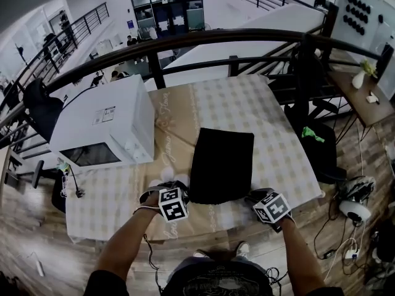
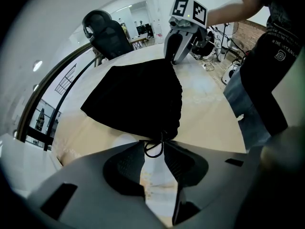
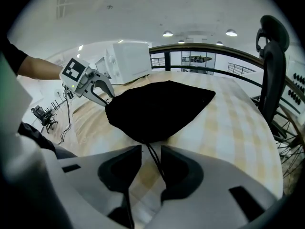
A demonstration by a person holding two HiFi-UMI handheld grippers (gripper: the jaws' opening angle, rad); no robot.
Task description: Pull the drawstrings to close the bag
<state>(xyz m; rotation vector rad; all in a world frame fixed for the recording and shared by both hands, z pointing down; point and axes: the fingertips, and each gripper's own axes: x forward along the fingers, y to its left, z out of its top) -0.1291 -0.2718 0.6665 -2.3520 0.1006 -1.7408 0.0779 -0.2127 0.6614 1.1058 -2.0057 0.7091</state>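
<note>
A flat black drawstring bag (image 1: 221, 165) lies on the checked tablecloth, its mouth toward me. My left gripper (image 1: 179, 190) sits at the bag's near left corner and my right gripper (image 1: 254, 195) at its near right corner. In the left gripper view a small loop of black drawstring (image 2: 153, 149) hangs from the bag (image 2: 138, 99) between the jaws of the left gripper (image 2: 153, 144), with tablecloth showing in the gap. In the right gripper view a thin cord (image 3: 155, 159) runs from the bag (image 3: 159, 109) down between the jaws of the right gripper (image 3: 151, 148), which stand apart.
A white microwave (image 1: 105, 125) stands on the table (image 1: 271, 134) to the left of the bag. A dark railing (image 1: 185, 42) curves behind the table. An office chair (image 3: 271, 56) stands beyond the far edge. Cables and devices (image 1: 345, 245) lie on the floor at right.
</note>
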